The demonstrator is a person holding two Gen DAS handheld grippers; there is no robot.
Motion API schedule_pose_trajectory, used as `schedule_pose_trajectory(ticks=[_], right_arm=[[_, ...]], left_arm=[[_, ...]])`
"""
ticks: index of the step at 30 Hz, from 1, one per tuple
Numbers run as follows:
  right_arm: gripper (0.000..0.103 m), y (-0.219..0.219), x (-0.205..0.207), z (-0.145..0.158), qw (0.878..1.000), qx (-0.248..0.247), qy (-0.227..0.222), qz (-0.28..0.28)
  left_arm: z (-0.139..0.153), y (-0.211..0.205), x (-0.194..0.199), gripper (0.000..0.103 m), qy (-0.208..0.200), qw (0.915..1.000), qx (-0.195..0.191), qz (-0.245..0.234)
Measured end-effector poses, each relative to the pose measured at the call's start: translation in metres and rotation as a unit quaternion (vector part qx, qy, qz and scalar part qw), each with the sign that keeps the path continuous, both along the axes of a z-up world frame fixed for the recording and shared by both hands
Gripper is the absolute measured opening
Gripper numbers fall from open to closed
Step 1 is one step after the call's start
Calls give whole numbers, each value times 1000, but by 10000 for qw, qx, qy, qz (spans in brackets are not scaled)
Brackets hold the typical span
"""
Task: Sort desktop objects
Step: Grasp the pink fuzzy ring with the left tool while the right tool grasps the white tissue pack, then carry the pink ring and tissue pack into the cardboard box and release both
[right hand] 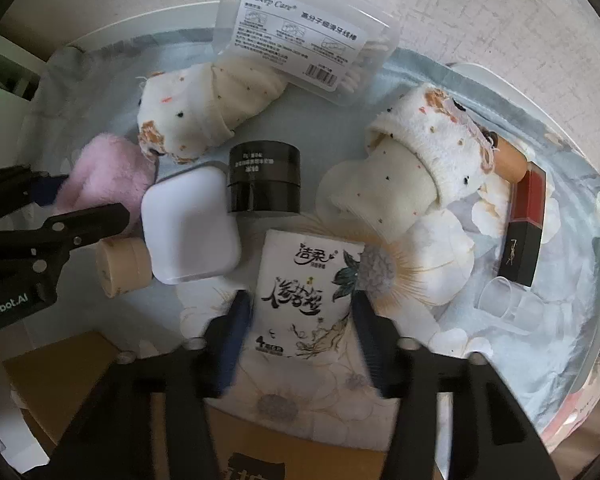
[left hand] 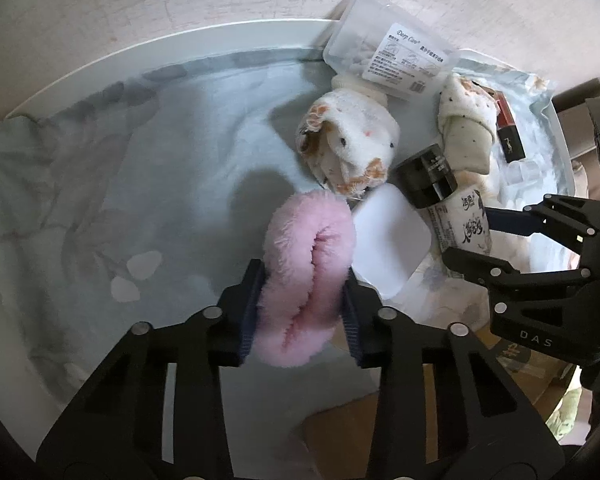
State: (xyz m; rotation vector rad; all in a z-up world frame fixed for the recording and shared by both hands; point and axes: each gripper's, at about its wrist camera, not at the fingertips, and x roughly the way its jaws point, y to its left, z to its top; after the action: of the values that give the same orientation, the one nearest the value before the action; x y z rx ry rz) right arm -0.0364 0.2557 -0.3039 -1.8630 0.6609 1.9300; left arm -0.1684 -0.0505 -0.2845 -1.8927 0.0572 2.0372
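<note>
Below centre, a fluffy pink scrunchie (left hand: 306,276) is squeezed by the left gripper (left hand: 303,300); a white printed tissue packet (right hand: 306,296) is seemingly clamped by the right gripper (right hand: 300,332).

- you're over a round white table (left hand: 236,36) spread with a pale blue flowered cloth (left hand: 100,184).
- on the cloth lie a pink fluffy scrunchie (left hand: 304,276), a white square case (right hand: 188,224), a black jar (right hand: 265,182) and a tissue pack (right hand: 304,300).
- two rolled socks (right hand: 204,120) (right hand: 420,172) lie there too, one touching a clear floss box (right hand: 300,36) by the rim.
- a red lipstick box (right hand: 526,224), a clear cup (right hand: 504,300) and a beige tube (right hand: 122,266) also lie there.
</note>
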Motion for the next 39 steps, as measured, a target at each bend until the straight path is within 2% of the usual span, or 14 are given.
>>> schedule_pose_trajectory(ticks=[7,13,23,27,28,32,39], right_arm=[[44,0,18,13,9998,-6,159,-76],[44,-3,35,37,9991,87,405,-61],[44,-9,67,91,9959,280,842,162],[45,-1,65,129,9926,424,1111,247],[45,-8,49,125,9919,441,1161,273],[44,-33,39,143,9889,434,1349,457],[44,-68,64,161,9845,359,1415,971]], left_arm=[[15,-14,4,29,93,9998,31,177],[42,-24,12,29,276,9994,-12,199],[109,-11,42,29,805,9963,-16,285],[141,-10,59,29,1051,9942,26,228],[148,-6,64,29,1106,9937,27,204],[167,6,84,29,1200,9928,-44,21],[177,20,123,29,1090,9937,79,-230]])
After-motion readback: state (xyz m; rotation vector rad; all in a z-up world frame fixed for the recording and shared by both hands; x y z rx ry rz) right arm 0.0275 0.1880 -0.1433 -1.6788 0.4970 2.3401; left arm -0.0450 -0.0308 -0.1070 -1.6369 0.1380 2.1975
